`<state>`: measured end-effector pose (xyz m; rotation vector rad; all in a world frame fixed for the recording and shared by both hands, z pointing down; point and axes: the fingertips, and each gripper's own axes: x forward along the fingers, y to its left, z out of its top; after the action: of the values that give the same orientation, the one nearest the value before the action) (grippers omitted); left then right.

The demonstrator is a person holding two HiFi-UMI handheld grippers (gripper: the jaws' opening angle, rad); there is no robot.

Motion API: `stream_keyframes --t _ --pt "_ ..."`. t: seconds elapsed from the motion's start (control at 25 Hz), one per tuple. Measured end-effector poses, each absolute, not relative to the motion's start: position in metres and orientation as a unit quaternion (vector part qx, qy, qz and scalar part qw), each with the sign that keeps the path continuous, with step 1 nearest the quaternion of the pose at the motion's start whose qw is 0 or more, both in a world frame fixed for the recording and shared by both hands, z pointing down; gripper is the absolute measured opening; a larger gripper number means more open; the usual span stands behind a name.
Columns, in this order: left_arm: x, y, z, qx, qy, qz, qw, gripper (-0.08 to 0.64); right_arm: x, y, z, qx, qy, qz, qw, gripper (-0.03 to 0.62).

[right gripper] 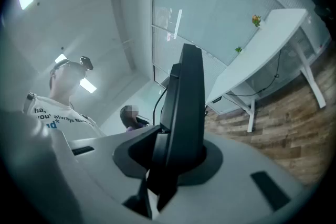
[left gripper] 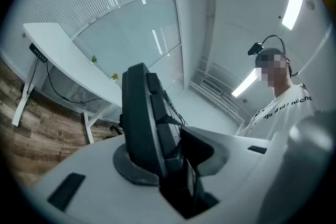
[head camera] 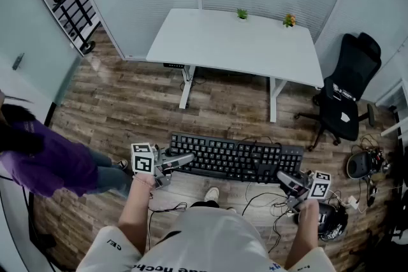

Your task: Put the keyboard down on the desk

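Note:
A black keyboard [head camera: 237,158] hangs level in the air above the wooden floor, well short of the white desk [head camera: 236,42]. My left gripper [head camera: 180,161] is shut on its left end and my right gripper [head camera: 287,180] is shut on its right end. In the left gripper view the keyboard [left gripper: 144,118] stands edge-on between the jaws, keys facing right. In the right gripper view the keyboard [right gripper: 185,107] is again edge-on, clamped between the jaws. A black cable [head camera: 264,197] trails from it to the floor.
The desk carries two small potted plants [head camera: 242,13] [head camera: 289,20] at its far edge. A black office chair [head camera: 344,99] stands to the desk's right. Cables and gear [head camera: 363,165] lie on the floor at right. A person in purple [head camera: 44,159] crouches at left.

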<state>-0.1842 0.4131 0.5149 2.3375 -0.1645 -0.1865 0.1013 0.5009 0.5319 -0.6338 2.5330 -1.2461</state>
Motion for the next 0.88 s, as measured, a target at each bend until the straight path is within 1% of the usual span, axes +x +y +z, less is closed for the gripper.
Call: stream_keyframes --t 0.88 --pt "-0.195 0.365 0.518 0.916 -0.057 -0.074 0.39 0.147 0.088 0.456 0.533 -0.223 0.87 -0.423 0.125 0.104"
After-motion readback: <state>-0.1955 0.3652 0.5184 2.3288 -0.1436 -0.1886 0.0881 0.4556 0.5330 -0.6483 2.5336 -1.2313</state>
